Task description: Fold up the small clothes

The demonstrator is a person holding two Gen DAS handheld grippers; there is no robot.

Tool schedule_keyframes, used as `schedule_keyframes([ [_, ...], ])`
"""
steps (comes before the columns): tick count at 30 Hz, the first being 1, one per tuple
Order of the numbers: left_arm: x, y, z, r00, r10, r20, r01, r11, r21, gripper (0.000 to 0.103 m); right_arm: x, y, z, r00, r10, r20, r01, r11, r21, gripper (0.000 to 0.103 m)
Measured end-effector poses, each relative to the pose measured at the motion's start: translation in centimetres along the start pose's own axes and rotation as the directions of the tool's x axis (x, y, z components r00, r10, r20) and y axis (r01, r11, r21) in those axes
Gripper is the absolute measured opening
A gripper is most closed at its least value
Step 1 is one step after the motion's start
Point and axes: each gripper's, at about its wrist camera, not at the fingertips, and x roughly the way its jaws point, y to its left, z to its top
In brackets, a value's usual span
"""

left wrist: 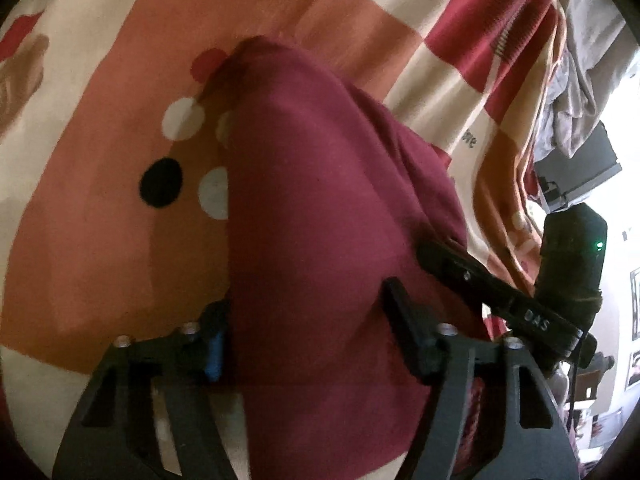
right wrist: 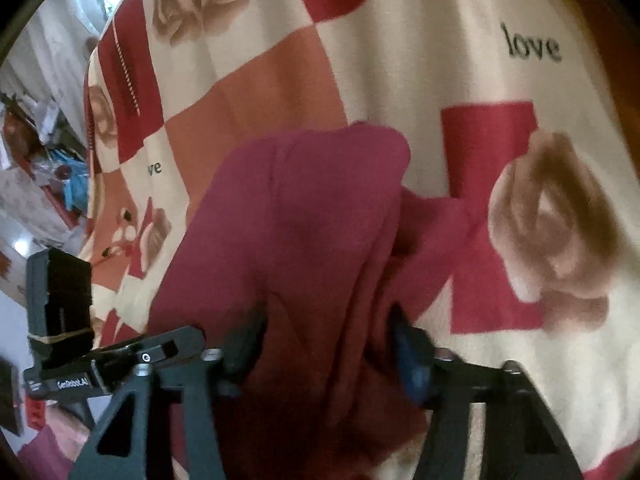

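Note:
A maroon garment point(left wrist: 320, 200) stretches away from me over the patterned blanket point(left wrist: 100, 220), its far tip near some white dots. My left gripper point(left wrist: 308, 332) has a thick bunch of this cloth filling the gap between its fingers, the blue pad pressing on its left side. To the right, one black finger point(left wrist: 448, 260) of the right gripper touches the same cloth. In the right wrist view the maroon garment point(right wrist: 304, 208) runs folded and creased between the fingers of my right gripper point(right wrist: 326, 340), which close on it. One of the left gripper's fingers point(right wrist: 176, 344) shows at the lower left.
The blanket point(right wrist: 400, 60) has red, orange and cream squares, roses and the word "love". Its edge drops off at the left of the right wrist view, beyond which lies room clutter point(right wrist: 40, 140). A grey cloth heap point(left wrist: 592, 40) and a dark box point(left wrist: 580, 160) sit past the other edge.

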Motion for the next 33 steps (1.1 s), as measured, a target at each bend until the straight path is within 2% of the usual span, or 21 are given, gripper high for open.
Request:
schedule_keyframes([
  [1,-0.7,-0.3,0.0,1.0,-0.01,0.0,0.01,1.0,0.011,0.049,-0.7,0.3,0.3,1.0,0.002,0.006,-0.002,1.0,-0.009,0.036],
  [2,-1.7,-0.8,0.0,1.0,-0.026,0.003,0.026,0.999,0.025,0.046,-1.8,1.0,0.4,1.0,0.014,0.018,-0.014,1.0,-0.026,0.035],
  [7,-8.7,-2.6,-2.2,0.998,-0.065,0.028,0.062,0.995,0.083,0.046,-6.5,4.5,-0.3,0.997,0.071,0.028,-0.069,0.994,-0.08,0.033],
  [10,-12.1,-2.6,-5.4,0.999,-0.042,0.013,0.041,0.996,0.084,0.046,-8.6,6.7,-2.5,0.992,0.124,0.002,-0.124,0.987,-0.107,0.033],
  [12,-12.9,-2.0,-8.5,1.0,0.001,-0.006,-0.001,0.997,0.084,0.046,-9.2,8.1,-4.7,0.989,0.144,-0.022,-0.145,0.98,-0.138,0.033],
  [15,-11.5,-0.9,-12.4,0.992,0.104,-0.065,-0.098,0.992,0.08,0.046,-7.2,9.0,-8.9,0.991,0.082,-0.105,-0.099,0.981,-0.166,0.037],
  [16,-10.7,-0.4,-13.7,0.987,0.141,-0.074,-0.135,0.987,0.084,0.05,-6.3,8.8,-10.4,0.99,0.022,-0.137,-0.046,0.984,-0.174,0.048],
  [17,-10.6,-0.1,-14.4,0.987,0.147,-0.063,-0.142,0.986,0.083,0.055,-6.1,8.7,-11.0,0.99,-0.009,-0.14,-0.017,0.983,-0.183,0.051],
  [18,-10.9,0.1,-14.9,0.988,0.148,-0.045,-0.145,0.986,0.08,0.056,-6.4,8.6,-11.5,0.991,-0.006,-0.132,-0.017,0.984,-0.177,0.052],
  [20,-12.0,-0.2,-15.2,0.986,0.166,-0.005,-0.165,0.983,0.083,0.056,-8.1,8.6,-11.5,0.995,0.006,-0.096,-0.019,0.99,-0.14,0.052],
  [23,-13.6,-1.2,-14.8,0.973,0.219,0.079,-0.226,0.968,0.104,0.057,-11.0,10.3,-10.1,1.0,0.002,0.018,0.001,0.986,-0.166,0.053],
  [24,-13.8,-1.7,-14.5,0.968,0.23,0.101,-0.241,0.964,0.111,0.059,-11.2,11.0,-9.5,0.999,0.004,0.033,0.002,0.985,-0.174,0.053],
  [26,-13.9,-2.3,-14.0,0.961,0.243,0.13,-0.258,0.959,0.117,0.066,-10.3,11.8,-8.3,0.999,-0.028,0.033,0.033,0.982,-0.185,0.053],
  [29,-13.5,-2.4,-13.8,0.948,0.275,0.161,-0.297,0.946,0.132,0.067,-6.4,12.3,-7.5,0.994,-0.106,-0.031,0.099,0.979,-0.179,0.052],
  [31,-13.0,-2.0,-13.7,0.935,0.318,0.158,-0.339,0.931,0.133,0.067,-5.1,11.8,-7.6,0.986,-0.162,-0.042,0.151,0.969,-0.198,0.029],
  [33,-12.8,-1.8,-13.8,0.934,0.323,0.154,-0.343,0.931,0.128,0.067,-5.8,11.1,-7.8,0.986,-0.164,-0.009,0.159,0.966,-0.203,0.018],
])
